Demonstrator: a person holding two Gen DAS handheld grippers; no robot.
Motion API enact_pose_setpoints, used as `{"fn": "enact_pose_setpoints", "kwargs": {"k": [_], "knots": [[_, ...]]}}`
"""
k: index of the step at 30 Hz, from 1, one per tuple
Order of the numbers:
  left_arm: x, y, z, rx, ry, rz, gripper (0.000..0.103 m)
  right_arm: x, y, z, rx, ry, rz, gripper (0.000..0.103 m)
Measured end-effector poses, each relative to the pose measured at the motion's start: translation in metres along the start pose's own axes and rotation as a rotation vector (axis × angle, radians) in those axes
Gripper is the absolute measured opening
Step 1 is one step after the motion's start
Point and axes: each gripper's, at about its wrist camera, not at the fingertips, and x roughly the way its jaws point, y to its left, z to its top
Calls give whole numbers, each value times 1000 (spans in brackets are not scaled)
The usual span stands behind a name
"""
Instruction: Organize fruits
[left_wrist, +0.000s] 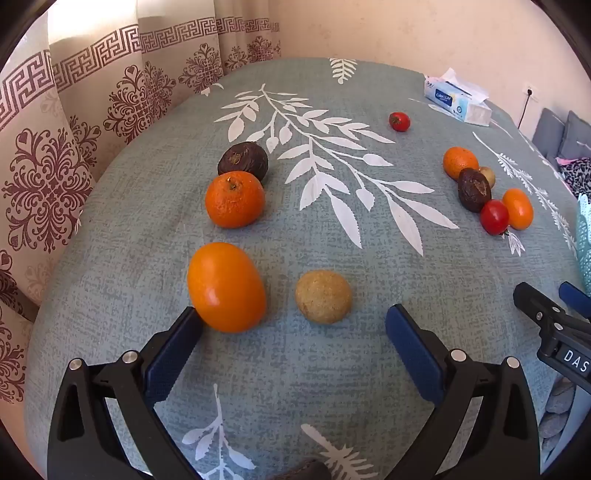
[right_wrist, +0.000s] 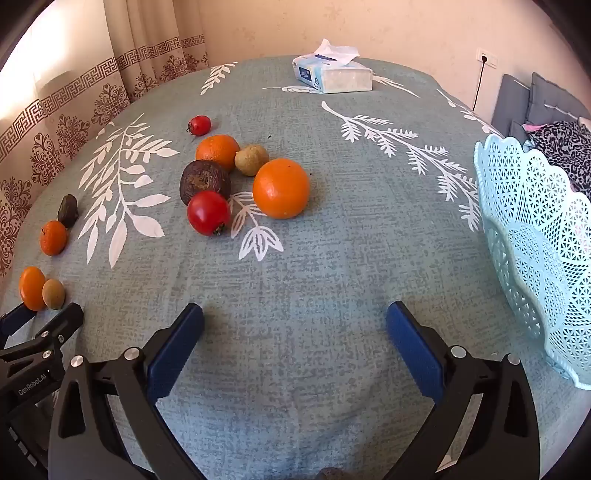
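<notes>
Now left claw (left_wrist: 293, 317) spread wide; smooth orange fruit (left_wrist: 226, 287) touching fingertip (left_wrist: 192, 320).

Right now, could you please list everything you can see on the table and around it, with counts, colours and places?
Oranges: five, orange; three by the left gripper's side, two in the central cluster.
Tomatoes: two, red; one in the cluster, one beyond it.
Dark fruits: two, brown; one in the cluster, one far left.
Tan fruits: two; one ahead of the left gripper, one in the cluster.
Basket: one, pale blue, right edge.
Tissue pack: one, far side.
Tablecloth: grey-green, white leaves.
Curtain: patterned, left.
Left gripper: open.
Right gripper: open.
</notes>
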Motion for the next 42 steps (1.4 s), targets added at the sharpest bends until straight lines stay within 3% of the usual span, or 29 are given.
{"fn": "enact_pose_setpoints", "kwargs": {"k": [42], "knots": [[0,0,0,3,0,5,98,-2,-2,-1,4,-2,13,101]]}}
